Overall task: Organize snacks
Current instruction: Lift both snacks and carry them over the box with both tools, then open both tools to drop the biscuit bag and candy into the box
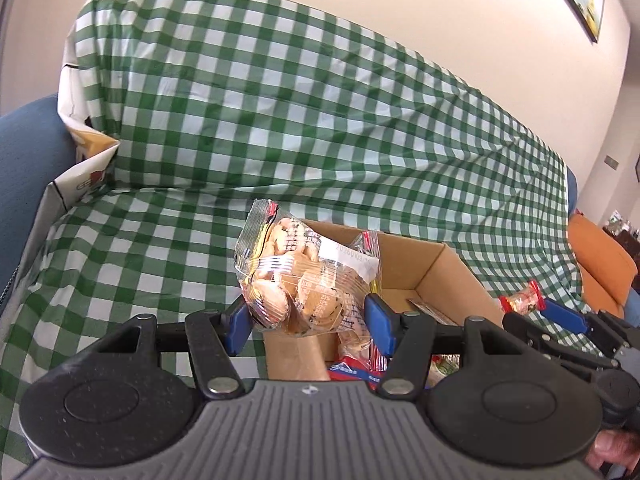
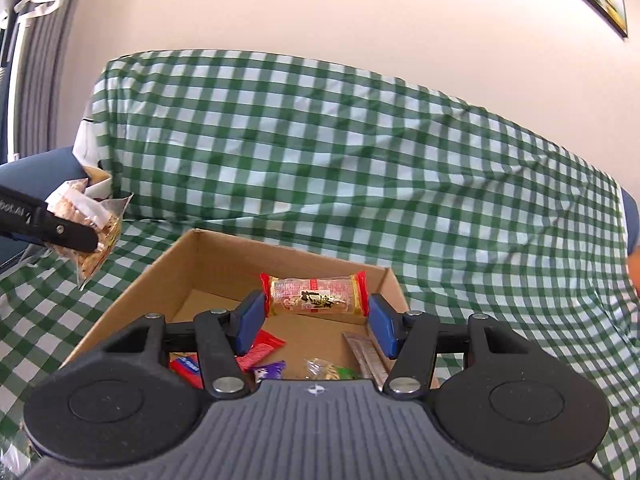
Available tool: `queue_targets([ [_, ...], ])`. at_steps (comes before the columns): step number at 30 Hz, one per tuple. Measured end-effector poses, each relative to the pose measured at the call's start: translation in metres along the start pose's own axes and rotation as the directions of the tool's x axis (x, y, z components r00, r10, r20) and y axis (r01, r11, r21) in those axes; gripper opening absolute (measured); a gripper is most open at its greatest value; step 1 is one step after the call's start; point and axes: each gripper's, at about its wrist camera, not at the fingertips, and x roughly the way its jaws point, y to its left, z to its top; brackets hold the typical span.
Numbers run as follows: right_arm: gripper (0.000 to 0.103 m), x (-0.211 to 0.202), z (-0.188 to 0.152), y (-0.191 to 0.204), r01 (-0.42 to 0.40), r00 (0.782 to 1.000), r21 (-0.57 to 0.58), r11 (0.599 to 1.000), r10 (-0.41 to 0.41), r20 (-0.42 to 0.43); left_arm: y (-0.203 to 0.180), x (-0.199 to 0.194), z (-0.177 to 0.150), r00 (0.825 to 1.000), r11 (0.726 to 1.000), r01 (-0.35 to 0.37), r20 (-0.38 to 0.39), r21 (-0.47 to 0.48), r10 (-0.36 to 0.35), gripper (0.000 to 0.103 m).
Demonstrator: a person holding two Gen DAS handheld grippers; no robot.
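Green-checked cloth covers the sofa under our open brown cardboard box point(image 2: 208, 268). Our right tongs point(image 2: 317, 320) pinch a red-ended peanut bar point(image 2: 314, 295) crosswise above the box; left tongs point(image 1: 306, 318) pinch a clear biscuit bag point(image 1: 298, 276) over its near-left corner.

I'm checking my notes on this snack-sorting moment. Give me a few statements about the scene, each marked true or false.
1. The left gripper holds a clear bag of cookies. True.
2. The right gripper is empty. False: it grips a red-ended snack bar by its ends.
3. The cardboard box sits on a green checked cloth. True.
4. The box is empty. False: a purple wrapper and other packets lie inside.
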Motion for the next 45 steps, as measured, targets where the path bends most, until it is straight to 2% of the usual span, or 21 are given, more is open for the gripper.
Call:
queue_targets([
  [19,0.059,-0.001,-0.002,-0.004,0.03,1.0,0.02,0.999,-0.03,0.006,-0.026,0.002,-0.002,0.993,0.995,0.1,0.059,0.018,-0.101,0.064],
  [35,0.059,0.002,-0.002,-0.006,0.051,0.999,0.024,0.998,-0.051,-0.002,-0.052,0.011,-0.009,0.987,0.984,0.147,0.053,0.104,-0.153,0.064],
  [45,0.059,0.003,-0.003,-0.006,0.061,0.998,0.022,0.998,-0.061,-0.008,-0.055,0.015,-0.01,0.984,0.979,0.164,0.045,0.121,-0.17,0.065],
])
